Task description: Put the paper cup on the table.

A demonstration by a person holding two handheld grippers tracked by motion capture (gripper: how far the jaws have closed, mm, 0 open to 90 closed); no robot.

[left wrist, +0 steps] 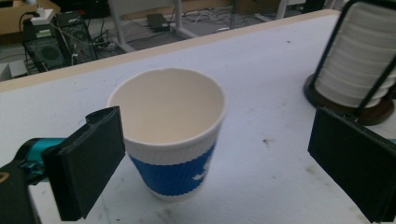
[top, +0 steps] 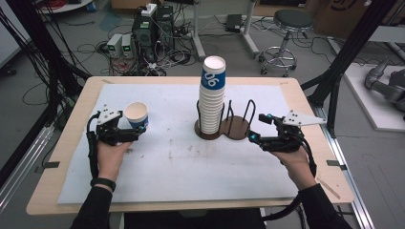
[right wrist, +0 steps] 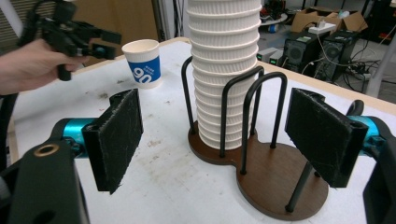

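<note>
In the high view, the left hand-held gripper (top: 136, 133) is sitting spread at left beside the paper cup (top: 137, 115) standing on the bench (top: 167, 157). In the left gripper view, a jaw could be clipping the cup and tipping it. In the right gripper view, the right hand-held gripper (right wrist: 219, 140) is gaping before the cup stack (right wrist: 224, 70) in its wire holder (right wrist: 261, 186).

Wooden table (top: 71, 143), big white mat (top: 167, 171) with small dirty marks on top, one paper cup (top: 137, 115) standing on the mat, brown cup holder (top: 237, 130) with a tall cup stack (top: 212, 98)
</note>
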